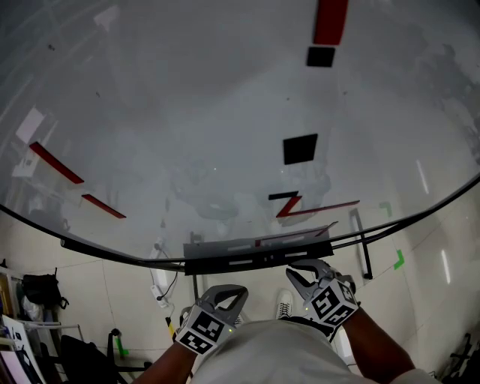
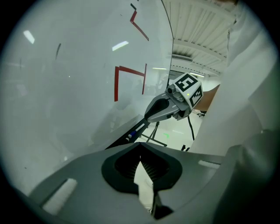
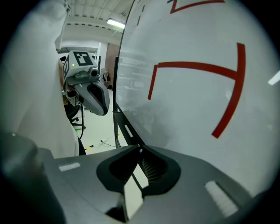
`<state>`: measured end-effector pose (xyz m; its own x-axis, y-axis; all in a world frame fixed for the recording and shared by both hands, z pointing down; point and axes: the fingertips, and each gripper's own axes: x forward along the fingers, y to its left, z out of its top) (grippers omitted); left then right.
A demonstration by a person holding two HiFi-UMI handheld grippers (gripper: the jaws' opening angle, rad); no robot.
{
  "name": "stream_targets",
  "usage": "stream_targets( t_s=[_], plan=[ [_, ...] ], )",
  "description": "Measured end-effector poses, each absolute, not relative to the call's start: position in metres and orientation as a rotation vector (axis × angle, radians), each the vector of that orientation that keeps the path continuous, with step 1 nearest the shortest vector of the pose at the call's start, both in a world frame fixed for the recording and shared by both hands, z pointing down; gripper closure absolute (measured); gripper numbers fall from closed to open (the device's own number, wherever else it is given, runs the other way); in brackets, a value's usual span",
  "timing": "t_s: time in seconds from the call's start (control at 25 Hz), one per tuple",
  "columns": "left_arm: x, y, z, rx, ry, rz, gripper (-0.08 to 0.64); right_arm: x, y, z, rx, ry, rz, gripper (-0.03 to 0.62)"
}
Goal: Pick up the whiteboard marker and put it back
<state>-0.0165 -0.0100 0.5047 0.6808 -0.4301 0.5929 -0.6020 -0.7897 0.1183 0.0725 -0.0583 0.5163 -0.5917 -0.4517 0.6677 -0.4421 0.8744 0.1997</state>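
A long black tray (image 1: 225, 264) runs under the whiteboard (image 1: 187, 112). On the tray (image 2: 120, 140), in the left gripper view, lies a small marker-like thing with a blue end (image 2: 131, 133). My left gripper (image 1: 225, 294) hangs just below the tray's middle, shut and holding nothing (image 2: 140, 146). My right gripper (image 1: 304, 271) is also shut and holding nothing (image 3: 140, 148), with its tips close under the tray's right part. Each gripper shows in the other's view: the right gripper (image 2: 159, 109) and the left gripper (image 3: 97, 98).
Red strokes (image 1: 300, 206) are drawn on the whiteboard, which also carries black squares (image 1: 300, 148) and a red strip (image 1: 331, 21). A thin reddish rod (image 1: 296, 235) lies along the tray's top. Below, the stand's legs (image 1: 365, 247), cables (image 1: 159, 289) and bags (image 1: 37, 289) sit on the floor.
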Motion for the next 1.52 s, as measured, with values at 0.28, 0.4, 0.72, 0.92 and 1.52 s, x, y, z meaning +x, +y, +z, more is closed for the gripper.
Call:
stream_targets(
  t_s=[0.28,0.4,0.72,0.92,1.52],
  plan=[
    [-0.023,-0.007,0.505,2.556,-0.846,0.751,0.543,0.072,-0.058,0.527,0.57,-2.192,-0.117,0.569],
    [-0.028,-0.009,0.504,2.548,-0.875,0.739,0.543,0.076,-0.061,0.536,0.529,-2.12,-0.179,0.569],
    [-0.03,-0.006,0.503,2.538,-0.898,0.721,0.543,0.084,-0.065,0.556,0.424,-1.99,-0.283,0.569],
    [-0.028,-0.005,0.502,2.542,-0.899,0.72,0.543,0.086,-0.066,0.563,0.375,-1.954,-0.315,0.569],
    [-0.025,-0.006,0.501,2.543,-0.892,0.727,0.543,0.094,-0.083,0.584,0.355,-1.864,-0.349,0.554]
  ],
)
